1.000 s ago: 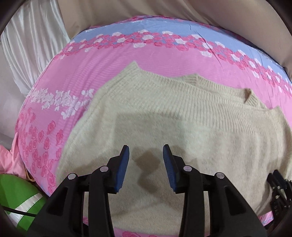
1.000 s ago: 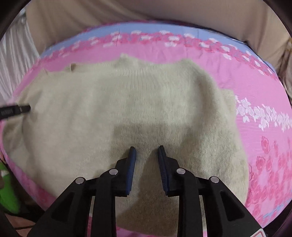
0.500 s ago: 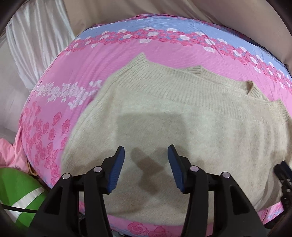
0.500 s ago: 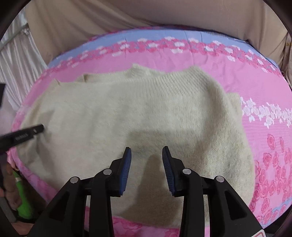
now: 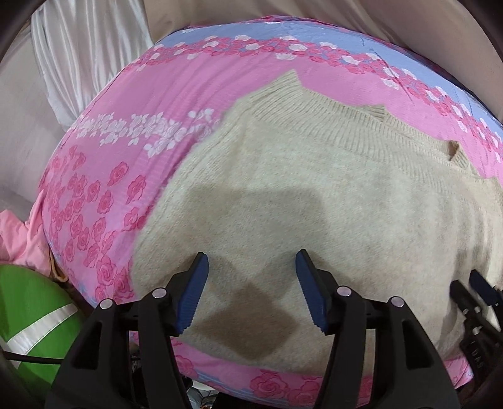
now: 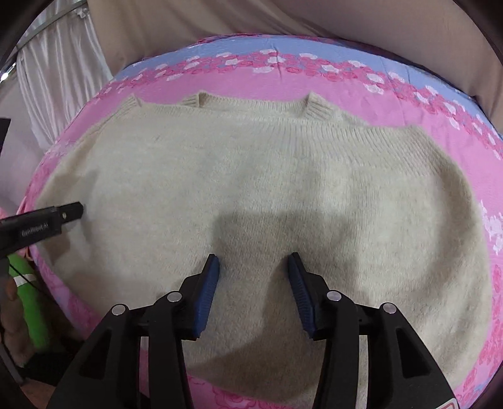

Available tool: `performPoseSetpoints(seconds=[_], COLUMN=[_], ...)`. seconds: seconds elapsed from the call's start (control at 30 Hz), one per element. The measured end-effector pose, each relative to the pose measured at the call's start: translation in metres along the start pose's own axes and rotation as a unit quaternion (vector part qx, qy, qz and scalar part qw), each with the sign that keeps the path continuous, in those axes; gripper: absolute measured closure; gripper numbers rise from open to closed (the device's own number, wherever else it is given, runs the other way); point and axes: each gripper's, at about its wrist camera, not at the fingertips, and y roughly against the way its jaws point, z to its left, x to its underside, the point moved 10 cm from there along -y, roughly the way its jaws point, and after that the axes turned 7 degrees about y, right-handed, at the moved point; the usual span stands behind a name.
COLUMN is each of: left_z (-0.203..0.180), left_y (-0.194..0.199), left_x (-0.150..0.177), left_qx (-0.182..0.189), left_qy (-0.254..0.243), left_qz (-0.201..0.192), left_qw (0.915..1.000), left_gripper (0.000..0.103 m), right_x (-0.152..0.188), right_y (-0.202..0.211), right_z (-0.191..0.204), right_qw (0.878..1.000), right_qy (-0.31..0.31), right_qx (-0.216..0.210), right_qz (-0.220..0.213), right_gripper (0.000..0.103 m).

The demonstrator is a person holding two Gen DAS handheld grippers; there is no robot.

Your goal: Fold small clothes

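A cream knitted sweater lies folded flat on a pink and blue rose-print cover, its ribbed edges at the far side. My left gripper hovers over the sweater's near left part. Its jaws are opening and nothing is between them. Over the sweater's near middle hangs my right gripper, jaws also opening, nothing between them. The right gripper's tips show at the right edge of the left wrist view. In the right wrist view the left gripper's tip reaches over the sweater's left edge.
A white curtain hangs beyond the cover's left side and a beige drape behind it. Pink cloth and a green bag with a white stripe lie low at the left.
Both grippers' jaws have spread wider. Both have drawn back toward the near edge, so more of the sweater and the cover's near border shows.
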Motion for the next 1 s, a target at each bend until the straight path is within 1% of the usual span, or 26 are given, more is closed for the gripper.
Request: performPoseSetpoints(seconds=[0.03,0.1,0.17,0.23,0.3,0.37,0.4,0.43,0.47,0.5,0.53,0.6,0.63,0.67,0.7,0.73,0.8,0.83,0.87,0.9,0.97,1.0], left_z=[0.002,0.007,0.012,0.017,0.026,0.045,0.054,0.070,0.086,0.096,0.105,0.108,0.109,0.109,0.107,0.104,0.096,0.088,0.075,0.069,0.062,0.054], left_y=[0.000,-0.001,-0.002,-0.002,-0.001,0.001,0.001,0.000,-0.002,-0.005,-0.013,-0.028,-0.034,-0.035,-0.035,-0.036,-0.037,-0.035,-0.033,-0.031,-0.020,-0.010], left_x=[0.000,0.001,0.001,0.001,0.001,0.001,0.002,0.003,0.005,0.007,0.011,0.018,0.020,0.019,0.016,0.012,0.006,0.001,-0.005,-0.009,-0.020,-0.027], left_qx=[-0.001,-0.001,-0.001,0.003,0.009,0.024,0.030,0.030,0.031,0.035,0.044,0.076,0.092,0.096,0.098,0.100,0.105,0.121,0.153,0.170,0.177,0.184], left_qy=[0.002,0.009,0.018,0.027,0.046,0.091,0.116,0.153,0.195,0.224,0.253,0.289,0.308,0.315,0.317,0.312,0.297,0.283,0.265,0.258,0.252,0.241], left_qz=[-0.001,0.000,0.003,0.005,0.004,0.005,0.006,0.008,0.008,0.010,0.024,0.057,0.065,0.061,0.051,0.046,0.043,0.042,0.051,0.057,0.048,0.039], left_qw=[1.0000,1.0000,0.9998,0.9996,0.9989,0.9955,0.9928,0.9878,0.9803,0.9739,0.9661,0.9526,0.9449,0.9422,0.9418,0.9436,0.9481,0.9504,0.9507,0.9493,0.9501,0.9522], left_gripper=[0.047,0.047,0.047,0.047,0.047,0.045,0.036,0.030,0.026,0.023,0.021,0.020,0.019,0.016,0.015,0.016,0.023,0.045,0.075,0.091,0.091,0.092], right_x=[-0.006,-0.014,-0.013,-0.001,-0.003,-0.009,-0.014,-0.016,-0.018,-0.019,-0.020,-0.016,-0.014,-0.011,-0.008,-0.004,0.001,0.003,0.004,0.005,0.007,0.008], right_y=[0.008,0.016,0.008,-0.013,-0.013,-0.003,0.005,0.012,0.016,0.021,0.024,0.027,0.028,0.028,0.028,0.028,0.029,0.030,0.032,0.034,0.037,0.038], right_z=[0.005,0.015,0.023,0.027,0.027,0.028,0.028,0.027,0.026,0.025,0.023,0.016,0.015,0.012,0.008,0.004,-0.004,-0.008,-0.012,-0.018,-0.027,-0.031], right_qw=[1.000,0.999,0.999,0.999,0.999,0.999,0.999,0.999,0.999,0.999,0.999,0.999,0.999,0.999,0.999,0.999,0.999,0.999,0.998,0.998,0.997,0.997], right_qy=[-0.001,0.010,0.033,0.050,0.045,0.035,0.031,0.028,0.025,0.019,0.012,-0.003,-0.009,-0.013,-0.019,-0.025,-0.039,-0.045,-0.051,-0.057,-0.067,-0.073], right_qx=[-0.011,-0.017,-0.011,-0.001,0.000,-0.008,-0.011,-0.013,-0.014,-0.015,-0.018,-0.024,-0.023,-0.023,-0.021,-0.020,-0.017,-0.015,-0.012,-0.009,-0.003,-0.002], right_qz=[-0.013,-0.027,-0.014,0.018,0.011,0.004,-0.009,-0.018,-0.022,-0.027,-0.029,-0.031,-0.029,-0.026,-0.023,-0.021,-0.018,-0.019,-0.020,-0.022,-0.025,-0.026], right_gripper=[0.057,0.056,0.056,0.056,0.056,0.056,0.056,0.056,0.056,0.056,0.056,0.055,0.055,0.055,0.055,0.054,0.053,0.052,0.052,0.052,0.051,0.051])
